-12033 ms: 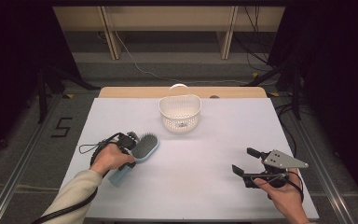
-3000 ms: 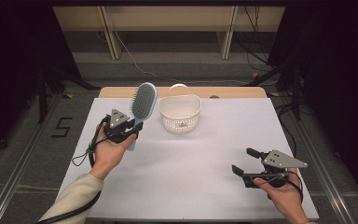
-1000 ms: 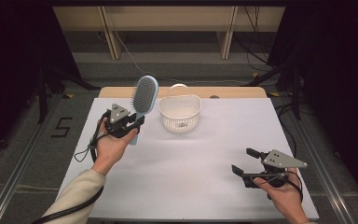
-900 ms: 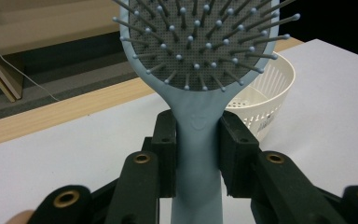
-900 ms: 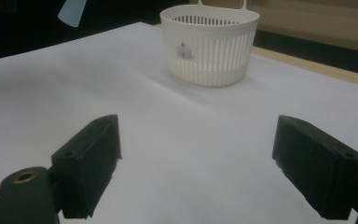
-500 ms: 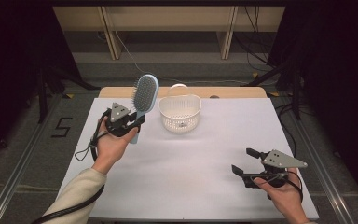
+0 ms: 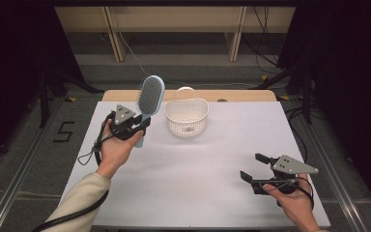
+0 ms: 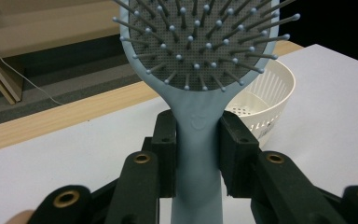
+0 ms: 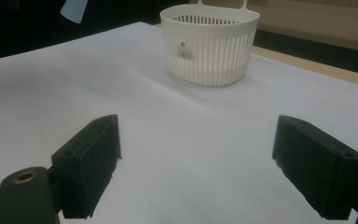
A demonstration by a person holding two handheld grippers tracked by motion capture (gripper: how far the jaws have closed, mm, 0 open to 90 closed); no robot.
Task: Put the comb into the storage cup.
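Lifted off the table since the start, the light blue plastic hairbrush (image 7: 150, 99) now stands upright in the air, just left of the round white plastic basket (image 7: 187, 117) with slotted sides. Nothing has moved in the last moment. The left gripper (image 7: 136, 126) pinches the brush by its handle, one black pad on each side, with the grey bristles up above. The basket sits on the white table (image 7: 207, 188) near the far edge. The right gripper (image 7: 257, 166) rests low by the near right corner, well apart from the basket, its jaws spread wide with nothing between them.
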